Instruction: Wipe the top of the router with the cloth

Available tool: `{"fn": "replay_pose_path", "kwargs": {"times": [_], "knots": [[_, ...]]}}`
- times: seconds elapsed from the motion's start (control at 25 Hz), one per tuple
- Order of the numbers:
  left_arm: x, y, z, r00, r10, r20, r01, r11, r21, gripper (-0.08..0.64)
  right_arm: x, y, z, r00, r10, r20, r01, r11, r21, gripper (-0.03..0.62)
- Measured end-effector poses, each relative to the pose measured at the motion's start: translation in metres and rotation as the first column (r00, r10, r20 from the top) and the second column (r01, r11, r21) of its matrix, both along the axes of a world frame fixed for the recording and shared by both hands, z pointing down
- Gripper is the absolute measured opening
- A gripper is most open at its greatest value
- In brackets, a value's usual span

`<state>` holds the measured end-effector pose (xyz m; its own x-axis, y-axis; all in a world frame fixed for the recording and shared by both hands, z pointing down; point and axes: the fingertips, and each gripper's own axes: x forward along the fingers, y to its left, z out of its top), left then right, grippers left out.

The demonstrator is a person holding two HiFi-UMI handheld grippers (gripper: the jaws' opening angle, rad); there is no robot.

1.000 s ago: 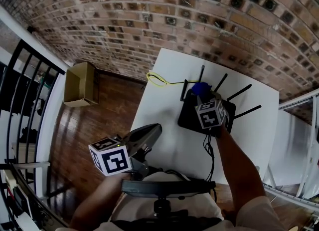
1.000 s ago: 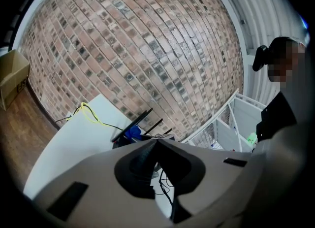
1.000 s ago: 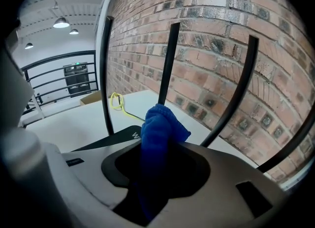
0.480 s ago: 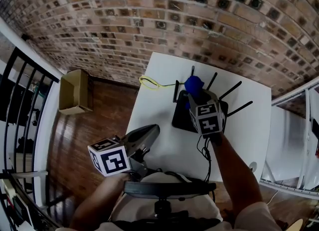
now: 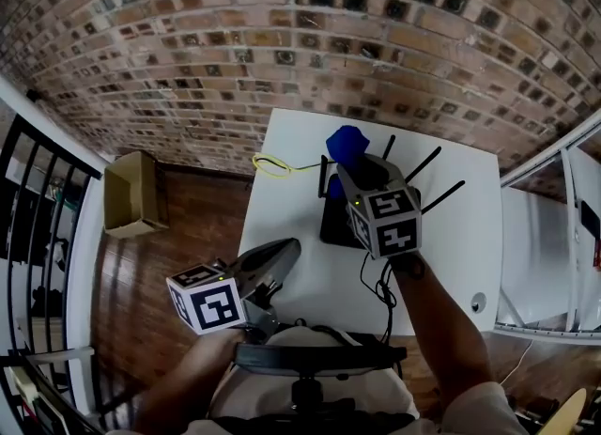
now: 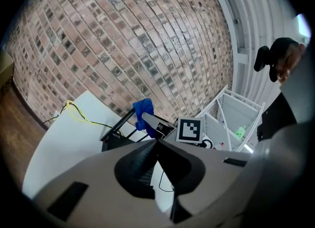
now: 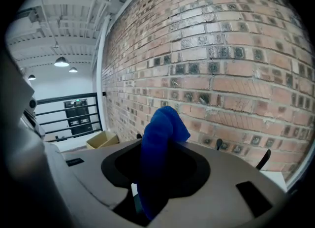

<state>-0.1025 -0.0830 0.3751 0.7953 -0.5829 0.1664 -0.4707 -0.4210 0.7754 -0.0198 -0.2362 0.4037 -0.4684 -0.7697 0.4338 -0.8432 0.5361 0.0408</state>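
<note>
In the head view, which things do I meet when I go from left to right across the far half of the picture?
Cardboard box → yellow cable → blue cloth → white rack.

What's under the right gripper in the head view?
The black router on the white table, antennas sticking out past it. The right gripper, shut on the blue cloth, covers most of the router's top, so its surface can't be checked.
</note>
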Motion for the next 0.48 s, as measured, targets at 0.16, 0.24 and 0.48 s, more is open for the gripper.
{"fn": "replay_pose_path", "kwargs": {"times": [0.16, 0.24, 0.48], "knots": [[-0.007, 0.002, 0.001, 1.000, 0.023, 0.005, -0.023, 1.000, 0.001, 0.025, -0.009, 0.006, -0.011, 1.000, 0.002, -0.018, -0.001, 0.999, 0.040, 0.150], [-0.011, 0.003, 0.000, 0.999, 0.032, 0.000, -0.032, 0.999, 0.001, 0.025, -0.013, 0.008, -0.008, 1.000, 0.006, -0.024, -0.005, 0.999, 0.038, 0.150], [-0.022, 0.008, 0.003, 0.998, 0.055, 0.011, -0.055, 0.998, -0.001, 0.025, -0.019, 0.014, 0.011, 0.999, 0.028, -0.044, -0.027, 1.000, 0.002, 0.150]]}}
